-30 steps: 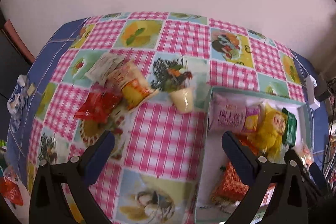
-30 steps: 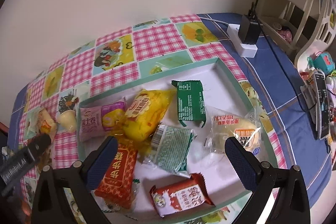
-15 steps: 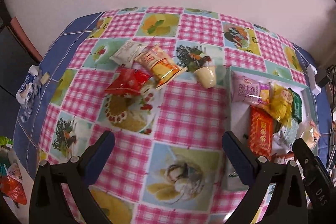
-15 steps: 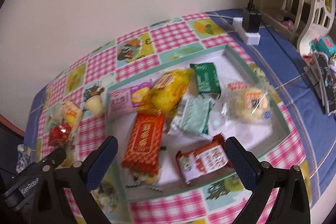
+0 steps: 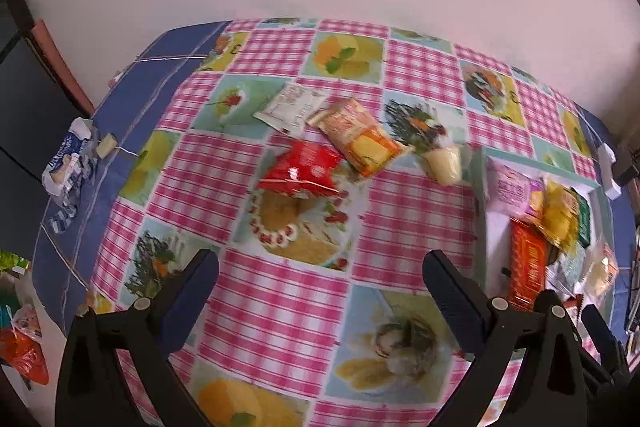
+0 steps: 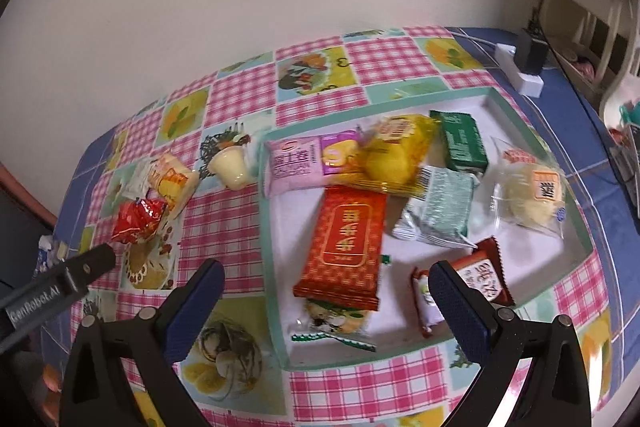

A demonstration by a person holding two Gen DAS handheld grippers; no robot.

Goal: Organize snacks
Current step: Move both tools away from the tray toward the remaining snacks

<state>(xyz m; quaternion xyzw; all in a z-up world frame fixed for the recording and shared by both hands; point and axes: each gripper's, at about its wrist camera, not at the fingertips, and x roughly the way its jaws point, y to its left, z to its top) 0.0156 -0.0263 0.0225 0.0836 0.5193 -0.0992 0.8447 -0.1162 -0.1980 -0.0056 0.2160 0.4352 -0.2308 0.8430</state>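
- A checked pink tablecloth [image 5: 404,211] with food pictures is spread over a blue cloth [image 6: 600,163].
- A white power strip [image 6: 520,73] with a black adapter [image 6: 532,57] is laid by the wall.
- A crumpled blue-and-white wrapper [image 5: 68,167] is seen at the table's left edge.

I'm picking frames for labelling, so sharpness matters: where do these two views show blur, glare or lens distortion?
Left wrist view: motion smear softens the red packet and the box at right; the tablecloth bulges barrel-like, with dark corners.
Right wrist view: sharper, the orange-red packet has readable print; glare spots on the small red packet; a bright blown-out patch at the lower right; the same fisheye curving.
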